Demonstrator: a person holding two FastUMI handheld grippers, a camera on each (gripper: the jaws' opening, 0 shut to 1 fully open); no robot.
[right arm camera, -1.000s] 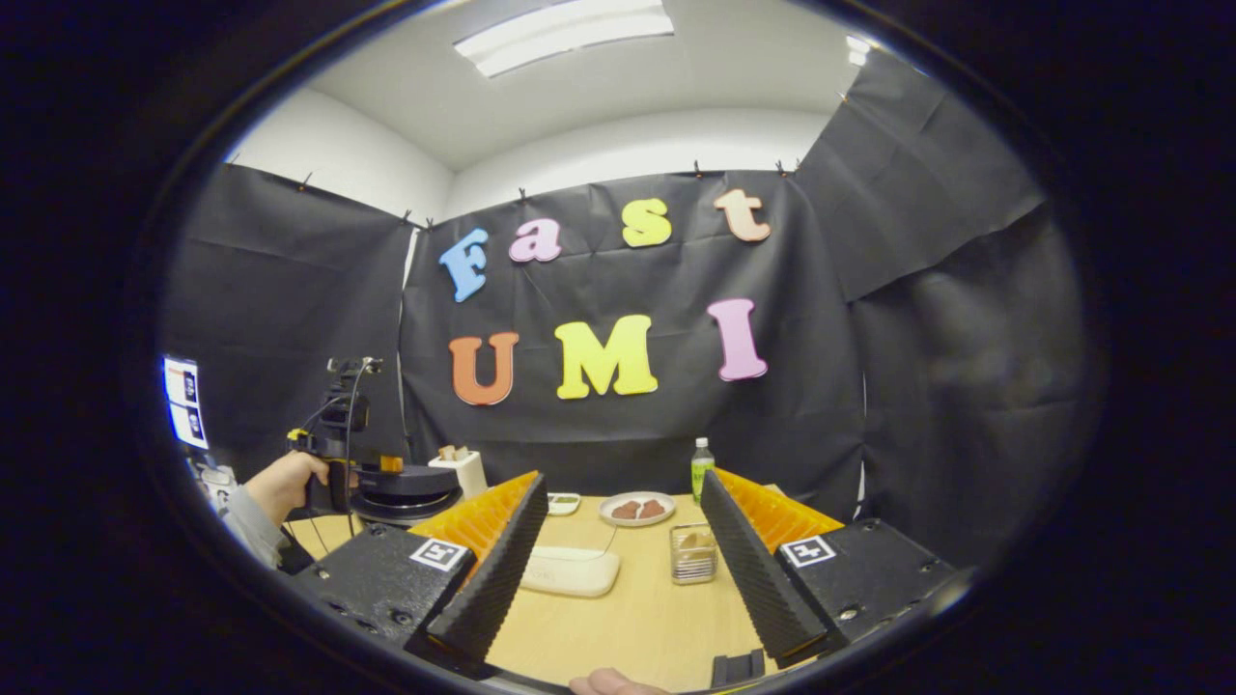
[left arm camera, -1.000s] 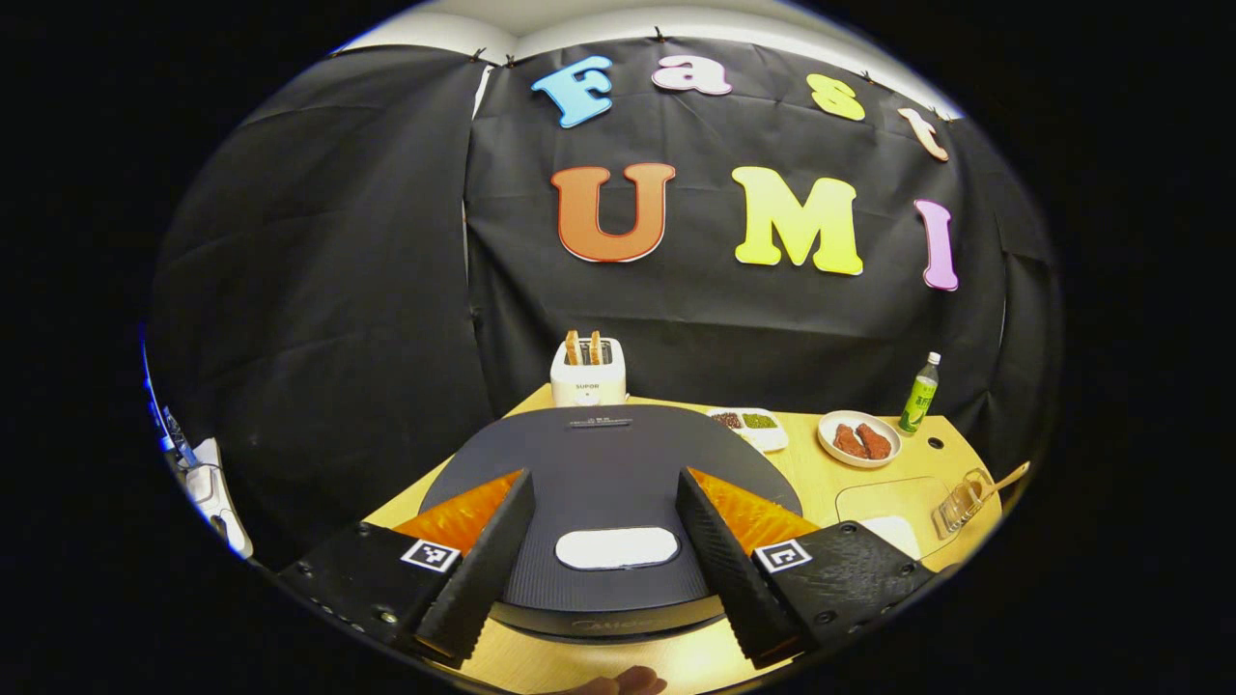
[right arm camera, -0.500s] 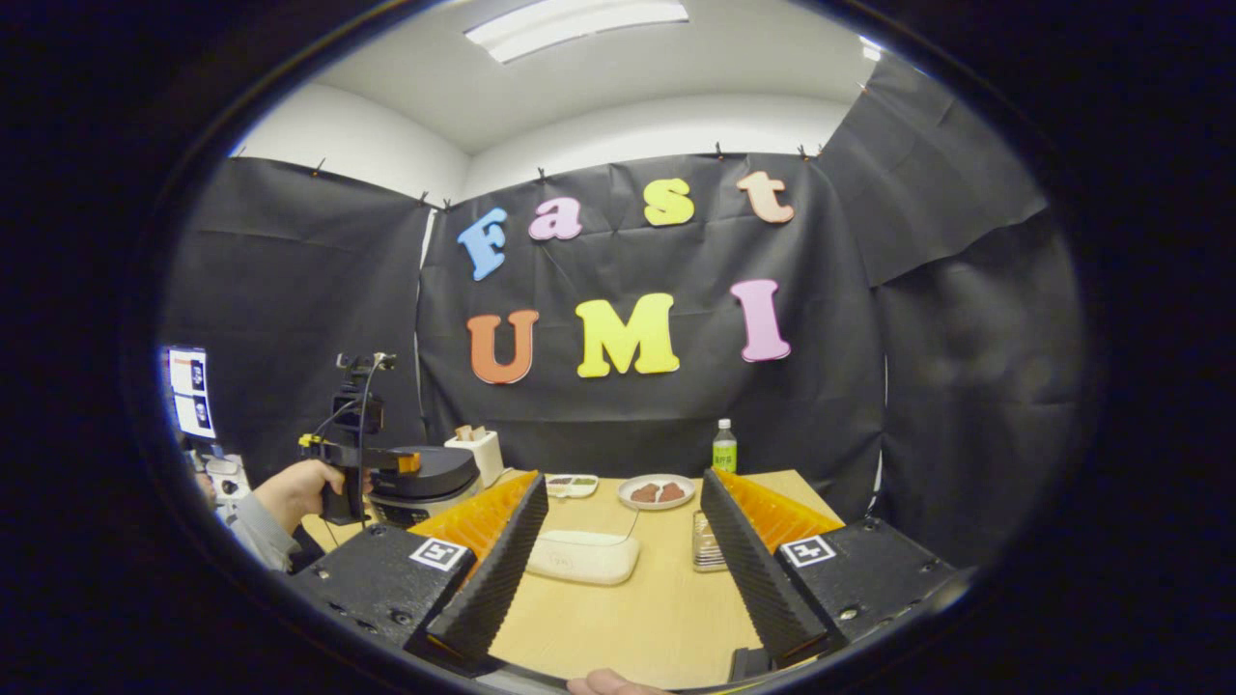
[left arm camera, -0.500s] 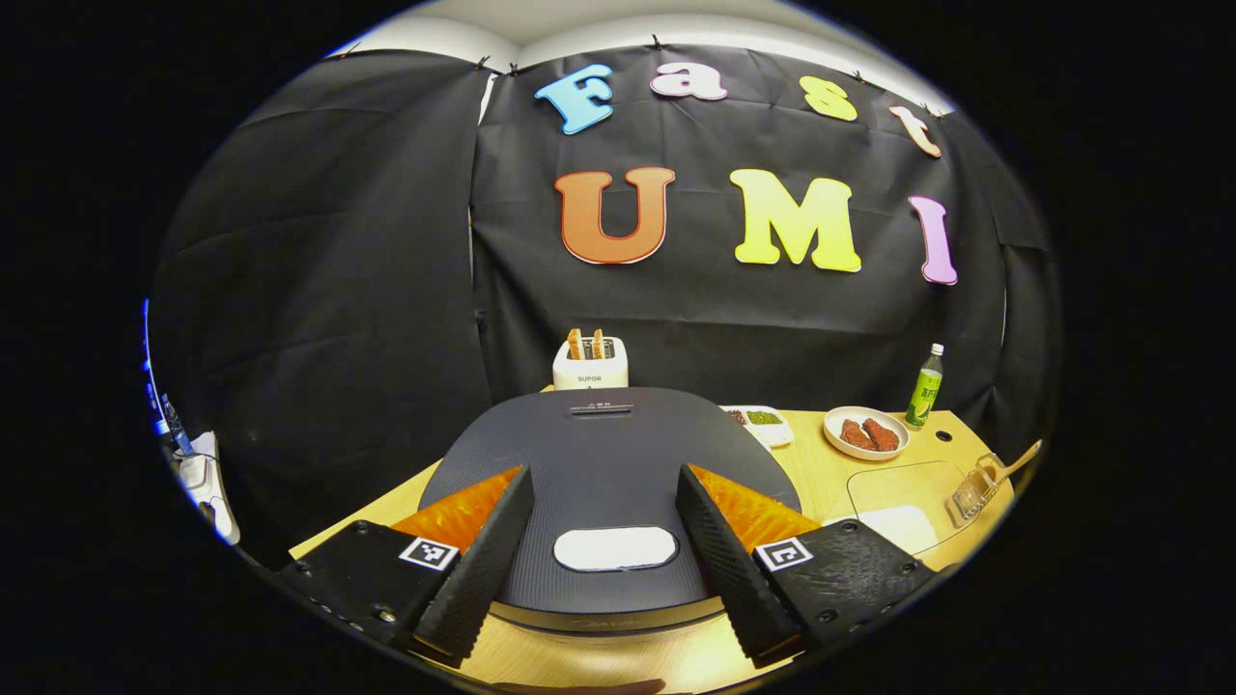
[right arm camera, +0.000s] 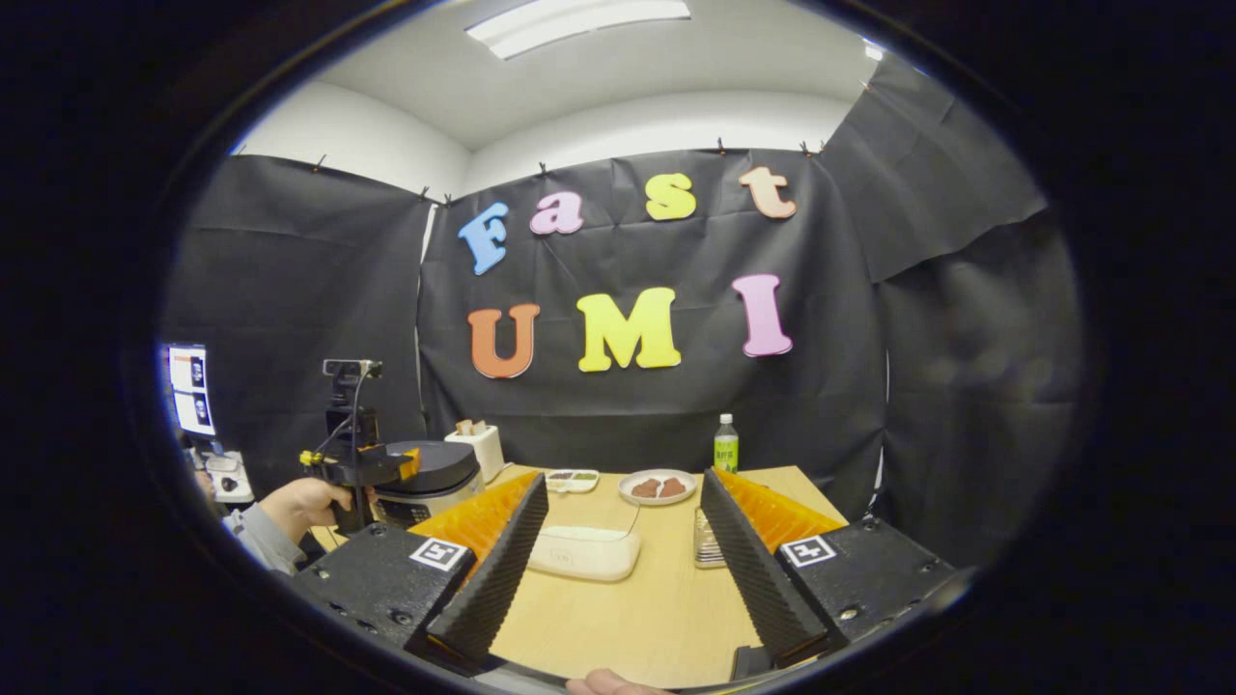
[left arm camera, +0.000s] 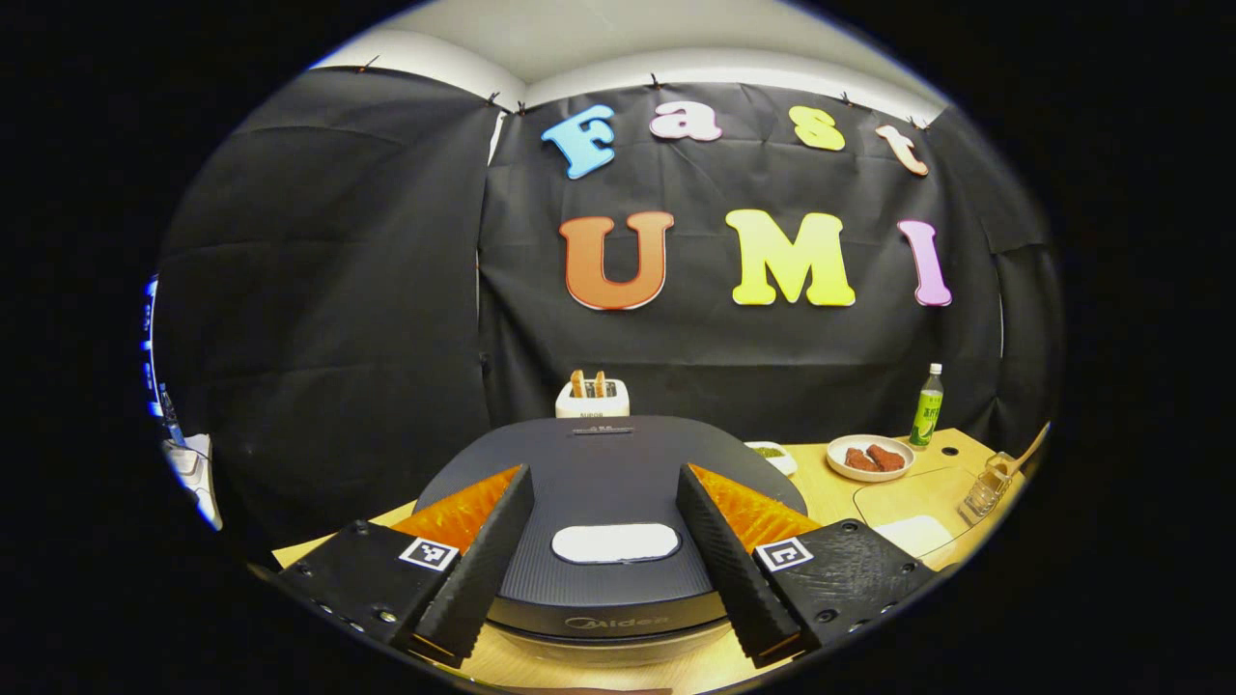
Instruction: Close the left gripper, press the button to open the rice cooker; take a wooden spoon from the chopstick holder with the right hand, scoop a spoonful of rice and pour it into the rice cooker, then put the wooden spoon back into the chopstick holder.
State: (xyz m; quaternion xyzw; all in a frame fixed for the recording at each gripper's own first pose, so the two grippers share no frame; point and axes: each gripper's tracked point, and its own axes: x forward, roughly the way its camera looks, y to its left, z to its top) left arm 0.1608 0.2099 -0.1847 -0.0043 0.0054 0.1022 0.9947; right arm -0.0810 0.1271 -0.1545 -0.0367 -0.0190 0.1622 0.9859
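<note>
**Hovering spread-fingered over the shut rice cooker**

Holding the left gripper (left arm camera: pixel 605 560) with fingers spread wide, gripping nothing. Framing the pale button (left arm camera: pixel 615 542) between the fingers, on the closed dark lid of the rice cooker (left arm camera: pixel 608 463). Showing, beyond the fingers, a toaster (left arm camera: pixel 592 397); off to the right of them, a plate of meat (left arm camera: pixel 870 457), a green bottle (left arm camera: pixel 927 405) and the chopstick holder (left arm camera: pixel 987 490) with the wooden spoon (left arm camera: pixel 1029 451) leaning out.

Keeping the right gripper (right arm camera: pixel 623 569) equally wide and empty above the table (right arm camera: pixel 628 618). Bracketing a white rice container (right arm camera: pixel 584 552) between the fingers, with the chopstick holder just inside the right finger. Catching, far left of the fingers, a hand (right arm camera: pixel 304 502) gripping the other tool beside the cooker.
</note>
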